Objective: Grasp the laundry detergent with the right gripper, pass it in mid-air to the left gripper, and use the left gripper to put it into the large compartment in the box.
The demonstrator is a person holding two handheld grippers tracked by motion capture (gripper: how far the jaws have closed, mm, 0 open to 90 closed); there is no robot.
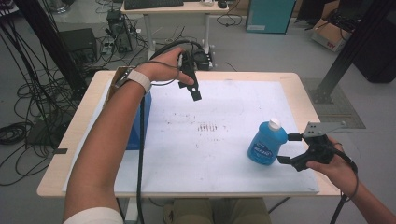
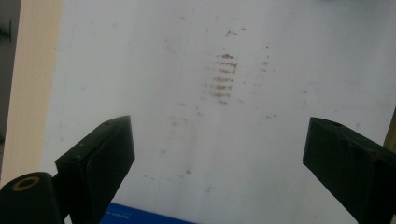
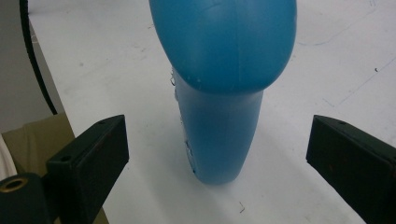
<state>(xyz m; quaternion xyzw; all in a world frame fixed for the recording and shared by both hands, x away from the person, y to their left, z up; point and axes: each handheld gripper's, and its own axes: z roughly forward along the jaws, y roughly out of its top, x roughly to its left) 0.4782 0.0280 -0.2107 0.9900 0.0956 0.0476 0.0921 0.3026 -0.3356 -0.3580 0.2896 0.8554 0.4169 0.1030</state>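
Right now you are lining up the grasp: your right gripper (image 1: 286, 148), fingers wide, faces the blue bottle (image 1: 266, 142) standing near right on the surface (image 1: 224, 168), so ease forward and close, while your left gripper (image 1: 194, 91) hovers wide-fingered far left.

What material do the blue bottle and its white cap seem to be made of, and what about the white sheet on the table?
Blue bottle: probably plastic, smooth and slightly glossy, with soft highlights and rounded moulded shoulders.
White cap: likely plastic too, opaque; too small to judge its finish.
White sheet: a thin matte sheet, perhaps paper or plastic board; it shows no shine and holds brownish smudges.
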